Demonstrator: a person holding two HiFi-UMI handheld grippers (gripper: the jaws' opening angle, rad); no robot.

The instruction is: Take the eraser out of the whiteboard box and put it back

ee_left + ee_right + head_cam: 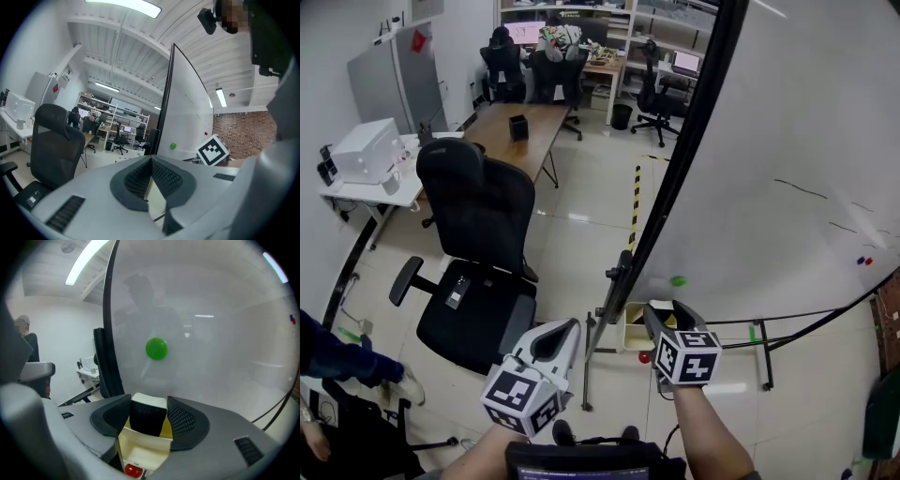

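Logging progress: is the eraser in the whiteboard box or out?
Partly in, it seems: the eraser, upright and clasped by the right gripper, has its lower end hidden behind the box wall.

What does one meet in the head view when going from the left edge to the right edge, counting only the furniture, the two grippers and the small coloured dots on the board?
white machine → black office chair → left gripper → right gripper → red and blue dots

L gripper (568, 328) approx level, jaws together, empty; R gripper (664, 311) tipped down, jaws clamped on eraser (148, 417), both forearms low in head view
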